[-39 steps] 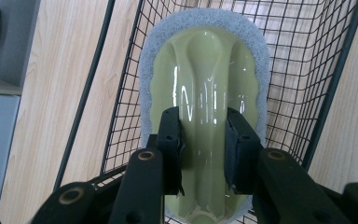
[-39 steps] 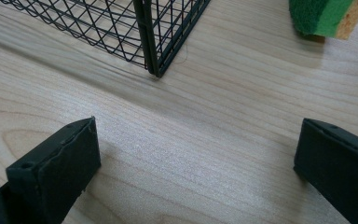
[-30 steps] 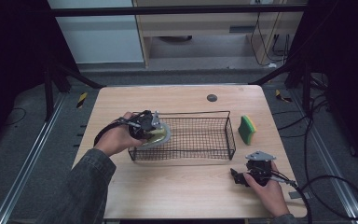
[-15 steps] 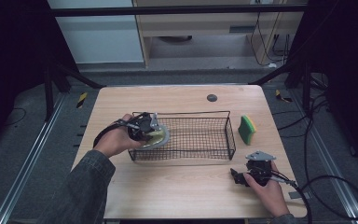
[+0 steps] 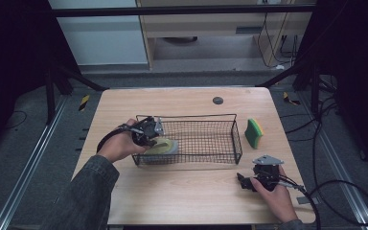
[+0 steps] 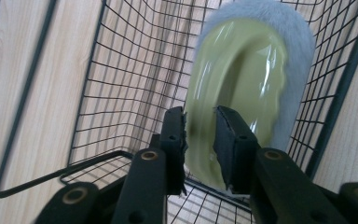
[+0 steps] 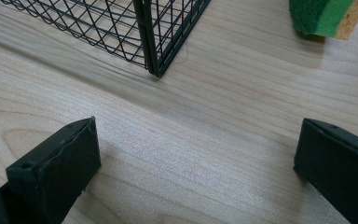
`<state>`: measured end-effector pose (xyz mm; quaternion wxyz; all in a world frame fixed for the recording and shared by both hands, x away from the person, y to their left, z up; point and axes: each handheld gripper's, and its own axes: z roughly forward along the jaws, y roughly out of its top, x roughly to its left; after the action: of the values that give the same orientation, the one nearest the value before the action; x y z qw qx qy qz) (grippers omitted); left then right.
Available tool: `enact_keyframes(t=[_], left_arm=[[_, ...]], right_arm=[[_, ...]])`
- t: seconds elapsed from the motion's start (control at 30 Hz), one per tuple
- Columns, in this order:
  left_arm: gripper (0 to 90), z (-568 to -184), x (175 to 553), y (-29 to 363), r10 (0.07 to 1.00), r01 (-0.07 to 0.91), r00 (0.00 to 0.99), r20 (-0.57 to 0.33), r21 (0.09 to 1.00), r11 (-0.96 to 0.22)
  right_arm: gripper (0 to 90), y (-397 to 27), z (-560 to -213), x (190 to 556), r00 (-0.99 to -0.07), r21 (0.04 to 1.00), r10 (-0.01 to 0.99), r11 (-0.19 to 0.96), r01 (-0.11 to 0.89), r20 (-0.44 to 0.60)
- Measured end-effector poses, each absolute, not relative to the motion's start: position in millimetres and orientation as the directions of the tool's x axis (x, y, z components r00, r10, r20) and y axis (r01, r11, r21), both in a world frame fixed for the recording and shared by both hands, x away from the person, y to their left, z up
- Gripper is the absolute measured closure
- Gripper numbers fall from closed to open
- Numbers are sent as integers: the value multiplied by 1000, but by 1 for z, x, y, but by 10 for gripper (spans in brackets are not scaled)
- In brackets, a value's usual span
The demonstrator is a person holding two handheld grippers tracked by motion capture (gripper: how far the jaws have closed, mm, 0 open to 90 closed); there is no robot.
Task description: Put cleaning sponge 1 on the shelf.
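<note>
While being clamped at its rim between the closed jaws of the left gripper, sitting tilted inside the left end of the wire basket: a glossy pale-green bowl with a matte grey outside. Showing in the high view as a small green-and-grey shape just behind the basket's near wall, with the left gripper leaning over the rim. Lying blurred in the left gripper view, so finer surface detail not being readable.

Resting on a pale wood-grain table: the black, rectangular, open-mesh basket. Standing on edge just beyond the basket's right end: a green and yellow sponge. Sitting near the table's far edge: a small dark round disc.

Resting low over the bare wood at the near right corner, well apart from the basket: the right gripper, jaws standing wide apart with nothing between them.

Surrounding the table: dark grey floor, metal rails, trailing black cables, pale cabinets behind. No writing being legible anywhere.
</note>
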<state>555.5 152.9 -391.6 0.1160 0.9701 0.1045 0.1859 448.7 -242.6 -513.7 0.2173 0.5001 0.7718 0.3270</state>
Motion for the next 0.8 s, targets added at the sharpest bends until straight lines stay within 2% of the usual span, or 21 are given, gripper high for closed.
enact_keyframes(t=[0.33,0.53,0.7,0.8], left_arm=[[732,-391,555,151,247,161,914,322,272,-949],[696,-388,553,151,270,175,907,322,297,-939],[571,-382,550,152,326,217,894,308,338,-916],[430,-379,547,152,367,257,883,293,354,-899]], right_arm=[[5,-243,-514,449,-406,722,914,286,630,-9],[5,-243,-514,449,-406,722,914,286,630,-9],[5,-243,-514,449,-406,723,914,287,628,-10],[5,-243,-514,449,-406,723,914,287,629,-9]])
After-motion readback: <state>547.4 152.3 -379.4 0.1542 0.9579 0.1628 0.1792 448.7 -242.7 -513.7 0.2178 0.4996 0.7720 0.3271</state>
